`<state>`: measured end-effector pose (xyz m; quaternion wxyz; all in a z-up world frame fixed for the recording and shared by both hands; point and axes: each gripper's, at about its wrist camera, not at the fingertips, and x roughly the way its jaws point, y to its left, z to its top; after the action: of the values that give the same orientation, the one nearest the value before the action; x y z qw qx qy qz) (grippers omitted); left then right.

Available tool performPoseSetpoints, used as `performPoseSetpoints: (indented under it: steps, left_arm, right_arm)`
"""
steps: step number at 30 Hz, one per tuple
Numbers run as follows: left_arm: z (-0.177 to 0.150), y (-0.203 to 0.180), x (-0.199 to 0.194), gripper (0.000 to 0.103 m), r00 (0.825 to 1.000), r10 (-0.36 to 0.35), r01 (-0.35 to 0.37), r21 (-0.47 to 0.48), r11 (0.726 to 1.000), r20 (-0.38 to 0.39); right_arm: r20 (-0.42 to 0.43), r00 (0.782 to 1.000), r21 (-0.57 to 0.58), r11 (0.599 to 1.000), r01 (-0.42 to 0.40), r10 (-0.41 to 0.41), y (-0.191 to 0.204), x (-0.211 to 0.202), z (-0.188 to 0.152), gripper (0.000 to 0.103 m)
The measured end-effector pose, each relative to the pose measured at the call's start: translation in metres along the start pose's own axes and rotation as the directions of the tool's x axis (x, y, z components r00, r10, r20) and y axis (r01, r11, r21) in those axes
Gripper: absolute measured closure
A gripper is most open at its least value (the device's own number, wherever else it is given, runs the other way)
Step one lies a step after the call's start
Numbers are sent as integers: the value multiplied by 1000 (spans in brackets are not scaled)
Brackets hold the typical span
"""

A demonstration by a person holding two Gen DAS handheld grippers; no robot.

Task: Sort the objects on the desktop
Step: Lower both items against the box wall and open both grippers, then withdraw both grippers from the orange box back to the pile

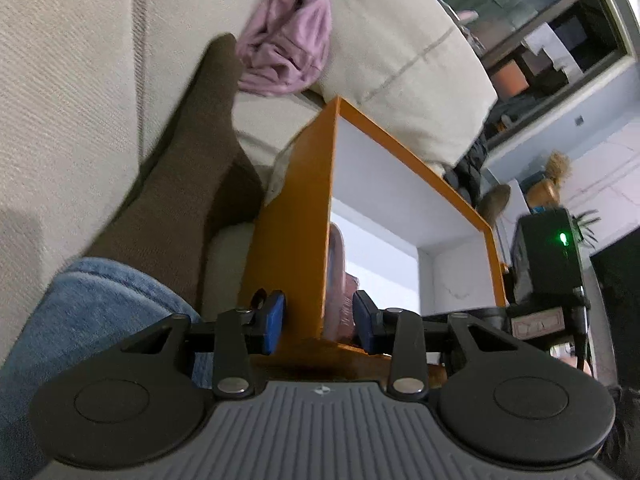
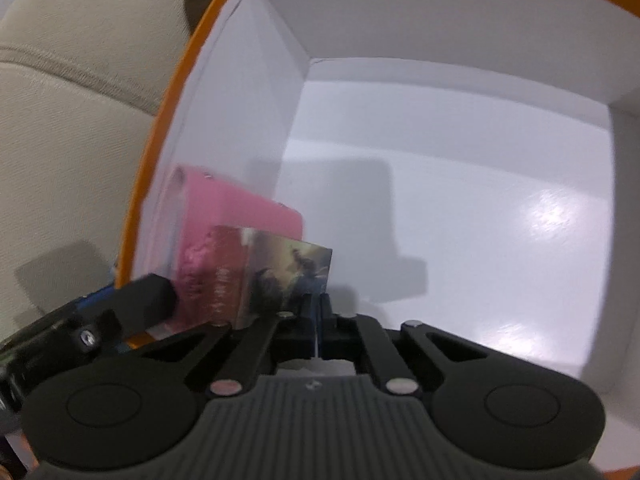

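Note:
An orange box (image 1: 292, 236) with a white inside stands on a beige sofa. My left gripper (image 1: 318, 320) straddles the box's near wall, one blue pad (image 1: 274, 320) outside and one inside, with a gap to the wall on each side. In the right wrist view the box's white floor (image 2: 460, 208) fills the frame. A pink book (image 2: 236, 220) leans against the left inner wall, with a book with a picture cover (image 2: 280, 276) in front of it. My right gripper (image 2: 318, 320) is inside the box, its jaws closed together beside the picture book; whether anything is pinched is unclear.
A leg in a brown sock (image 1: 188, 168) and blue jeans (image 1: 80, 320) lies on the sofa left of the box. A pink cloth (image 1: 288, 36) and a beige cushion (image 1: 400, 60) lie behind. A black device with a green light (image 1: 552, 256) stands at right.

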<state>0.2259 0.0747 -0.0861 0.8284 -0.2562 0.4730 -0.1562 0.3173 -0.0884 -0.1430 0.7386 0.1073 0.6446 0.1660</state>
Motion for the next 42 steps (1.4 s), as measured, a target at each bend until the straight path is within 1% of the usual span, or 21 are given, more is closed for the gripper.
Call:
performPoseSetpoints:
  steps: [2, 6, 11, 13, 18, 21, 23, 24, 27, 29, 30, 31, 32, 35, 36, 37, 38, 39, 40, 41, 42]
  left_arm:
    - [-2, -2, 0, 61, 1000, 11, -11, 7, 1000, 4]
    - [-1, 1, -1, 61, 1000, -2, 2, -13, 1000, 1]
    - [-2, 1, -3, 61, 1000, 21, -21, 7, 1000, 13]
    - [-2, 1, -7, 61, 999, 38, -39, 14, 999, 39]
    - [0, 6, -18, 60, 994, 40, -39, -13, 999, 98]
    - [0, 2, -23, 60, 988, 47, -48, 2, 999, 145]
    - [-1, -4, -27, 60, 980, 50, -57, 32, 998, 191]
    - [-1, -8, -29, 60, 976, 63, -74, 45, 996, 206]
    - [-2, -23, -43, 60, 959, 99, -128, 93, 987, 267]
    - [-7, -33, -52, 60, 950, 113, -152, 116, 982, 291]
    - [-10, -38, -56, 58, 946, 122, -165, 123, 979, 299]
    - [-14, -43, -60, 56, 943, 131, -178, 133, 975, 308]
    - [-18, -48, -64, 56, 939, 141, -194, 145, 970, 313]
    - [-37, -62, -75, 55, 926, 176, -252, 198, 947, 335]
    - [-43, -65, -78, 55, 924, 182, -262, 210, 942, 336]
    - [-49, -68, -82, 55, 926, 186, -267, 221, 938, 330]
    - [-55, -71, -85, 55, 930, 184, -265, 235, 935, 317]
    - [-61, -73, -89, 55, 935, 182, -262, 246, 933, 304]
    - [-67, -74, -91, 55, 940, 185, -261, 255, 931, 288]
    - [-74, -76, -94, 55, 944, 193, -264, 263, 928, 269]
    - [-79, -76, -96, 55, 947, 200, -267, 268, 926, 252]
  right_arm:
    - [12, 1000, -13, 1000, 17, -17, 5, 0, 1, 101]
    - [18, 1000, -17, 1000, 18, -18, 7, 1, 4, 101]
    - [37, 999, -32, 999, 26, -25, 10, 0, 8, 100]
    - [52, 998, -45, 998, 41, -39, 12, -2, 10, 96]
    - [90, 994, -71, 995, 71, -65, 18, -7, 13, 89]
    - [130, 988, -92, 991, 102, -89, 23, -13, 14, 80]
    - [166, 980, -111, 986, 126, -106, 26, -19, 12, 78]
    - [189, 975, -123, 982, 141, -116, 28, -24, 10, 75]
    - [276, 951, -159, 969, 187, -138, 32, -42, 0, 68]
    - [351, 928, -187, 961, 204, -128, 29, -59, -12, 66]
    - [391, 913, -201, 957, 208, -116, 31, -68, -19, 63]
    - [425, 900, -212, 955, 208, -102, 16, -76, -38, 58]
    - [456, 886, -224, 952, 206, -85, 14, -80, -52, 55]
    - [555, 831, -267, 941, 208, -27, 12, -89, -89, 48]
    - [588, 808, -280, 935, 216, -11, 4, -95, -105, 41]
    - [613, 790, -289, 930, 228, -3, 2, -98, -121, 37]
    - [630, 776, -307, 920, 243, 5, 3, -102, -135, 37]
    - [634, 773, -325, 911, 253, 12, 3, -110, -147, 35]
    - [633, 774, -338, 906, 256, 18, 2, -110, -149, 32]
    - [634, 773, -343, 905, 250, 26, -3, -98, -142, 31]
    - [631, 775, -347, 907, 238, 38, -5, -100, -152, 31]
